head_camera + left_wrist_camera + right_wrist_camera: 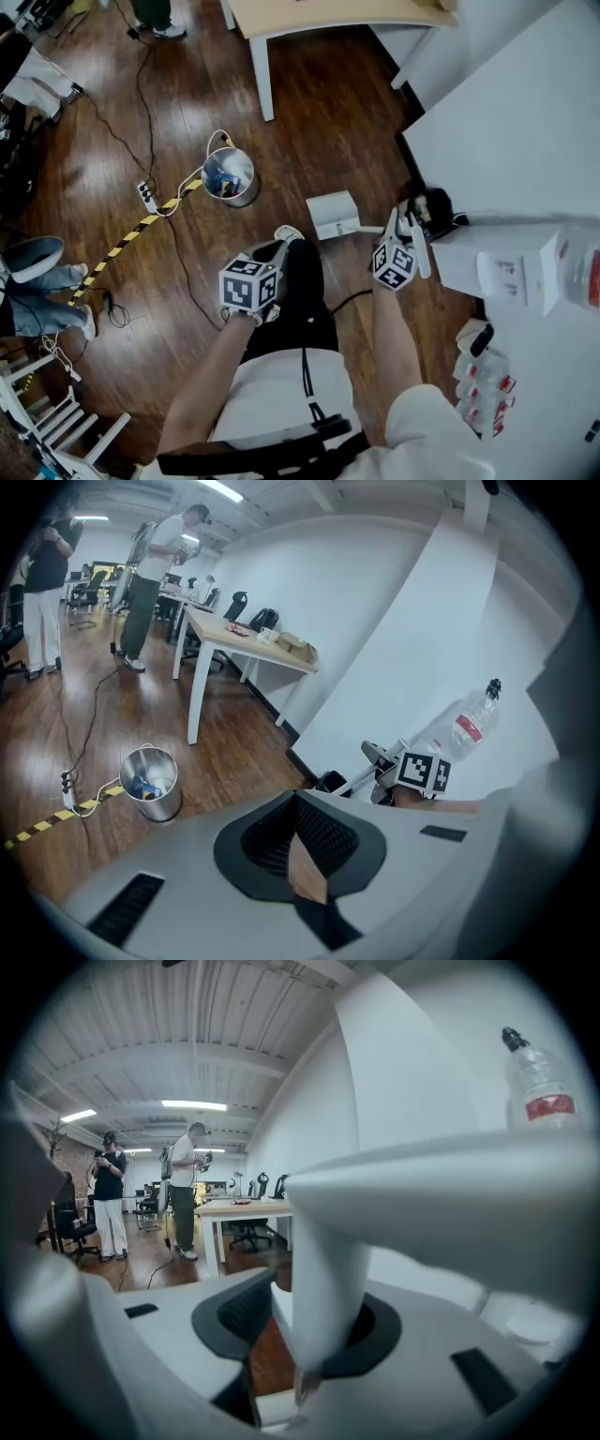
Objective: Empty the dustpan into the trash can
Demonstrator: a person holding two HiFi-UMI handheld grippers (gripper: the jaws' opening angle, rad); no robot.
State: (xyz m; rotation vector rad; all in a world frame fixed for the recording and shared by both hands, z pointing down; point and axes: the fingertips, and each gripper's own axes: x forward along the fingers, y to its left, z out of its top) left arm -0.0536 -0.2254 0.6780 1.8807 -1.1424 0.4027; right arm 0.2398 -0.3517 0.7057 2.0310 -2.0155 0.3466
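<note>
The white dustpan (333,214) is seen low over the wood floor (309,122), beside the white table (506,131) and near the metal trash can (228,176) but apart from it; whether it rests on the floor cannot be told. Its long axis is laid across the head view, with the pan toward the can and the thin handle (367,228) reaching the right gripper (405,232). Only the right gripper view shows the handle between parted jaws: it lies against one pad and is not clamped. The trash can and a bottle (466,726) are shown in the left gripper view. The left gripper (272,251) is held before the body on a bent forearm, its jaws closed on nothing.
</note>
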